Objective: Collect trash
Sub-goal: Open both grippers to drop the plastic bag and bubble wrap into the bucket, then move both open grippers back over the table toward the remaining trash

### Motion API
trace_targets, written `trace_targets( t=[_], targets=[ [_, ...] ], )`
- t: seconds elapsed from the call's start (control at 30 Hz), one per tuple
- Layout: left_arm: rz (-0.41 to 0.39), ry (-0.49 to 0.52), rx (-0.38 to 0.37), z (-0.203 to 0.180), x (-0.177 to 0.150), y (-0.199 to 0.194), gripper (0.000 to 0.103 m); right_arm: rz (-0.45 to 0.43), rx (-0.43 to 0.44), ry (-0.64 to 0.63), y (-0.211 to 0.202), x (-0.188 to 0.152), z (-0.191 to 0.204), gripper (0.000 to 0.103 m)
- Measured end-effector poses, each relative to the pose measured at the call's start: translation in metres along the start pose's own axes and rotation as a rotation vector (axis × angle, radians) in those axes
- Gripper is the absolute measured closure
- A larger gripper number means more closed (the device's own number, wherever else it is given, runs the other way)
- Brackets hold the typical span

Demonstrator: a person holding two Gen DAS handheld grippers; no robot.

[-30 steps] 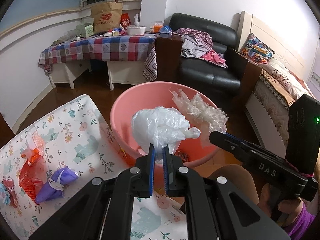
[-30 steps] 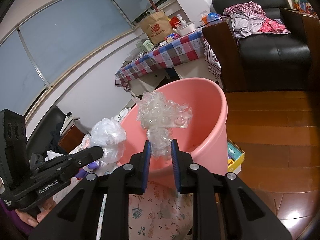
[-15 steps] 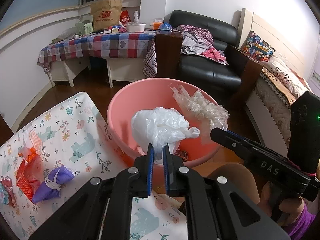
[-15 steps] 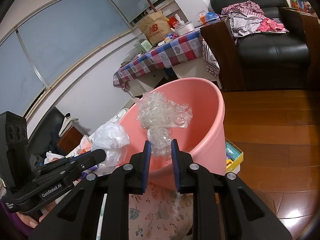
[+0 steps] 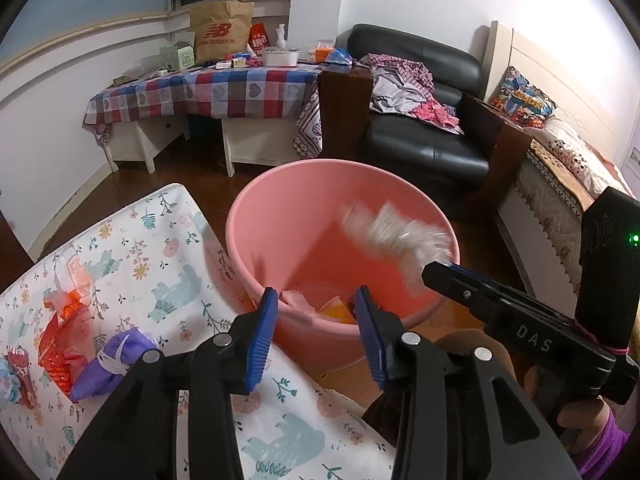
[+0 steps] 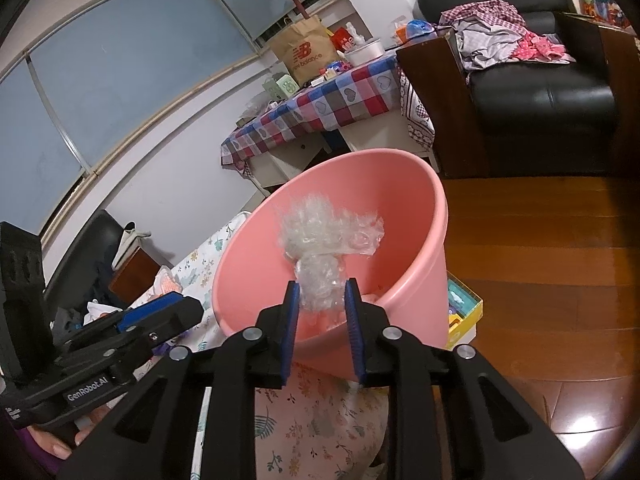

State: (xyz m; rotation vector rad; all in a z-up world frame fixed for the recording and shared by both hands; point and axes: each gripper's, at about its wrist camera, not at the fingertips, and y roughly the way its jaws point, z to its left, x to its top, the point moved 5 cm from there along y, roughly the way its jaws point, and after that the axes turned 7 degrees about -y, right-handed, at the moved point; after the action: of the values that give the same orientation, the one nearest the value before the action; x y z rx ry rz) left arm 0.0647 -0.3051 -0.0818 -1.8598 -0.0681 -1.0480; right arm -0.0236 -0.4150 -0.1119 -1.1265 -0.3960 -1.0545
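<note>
My left gripper [image 5: 316,332] jaws opening, nothing between them; my right gripper [image 6: 320,312] jaws opening, bubble wrap wad [image 6: 326,236] between pads over pink bucket [image 6: 436,216] (blurred in left view); spread wider, hold over rim centre so wad drops inside

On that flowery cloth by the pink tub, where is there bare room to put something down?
The floral cloth lies bare between the pink tub and the red mesh bag, and again at the near edge below the tub. Its left edge is crowded: the red bag, a purple bundle and small scraps sit close together.
</note>
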Motion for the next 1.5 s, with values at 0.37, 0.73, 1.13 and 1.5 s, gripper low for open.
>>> trace_targets(
  t=[0.37, 0.73, 1.13, 1.5],
  targets=[
    [-0.039, -0.031, 0.0, 0.01, -0.005, -0.025, 0.063, -0.006, -0.014, -0.033, -0.009, 0.003, 0.015, 0.063],
    [-0.075, -0.086, 0.01, 0.03, -0.014, -0.054, 0.062, 0.018, 0.017, -0.106, -0.016, -0.002, 0.051, 0.063],
    [-0.113, -0.218, 0.065, 0.094, -0.035, -0.085, 0.062, 0.084, 0.074, -0.209, -0.001, -0.014, 0.111, 0.063],
    [-0.137, -0.391, 0.174, 0.18, -0.07, -0.113, 0.062, 0.138, 0.117, -0.294, 0.013, -0.03, 0.16, 0.063]
  ],
)
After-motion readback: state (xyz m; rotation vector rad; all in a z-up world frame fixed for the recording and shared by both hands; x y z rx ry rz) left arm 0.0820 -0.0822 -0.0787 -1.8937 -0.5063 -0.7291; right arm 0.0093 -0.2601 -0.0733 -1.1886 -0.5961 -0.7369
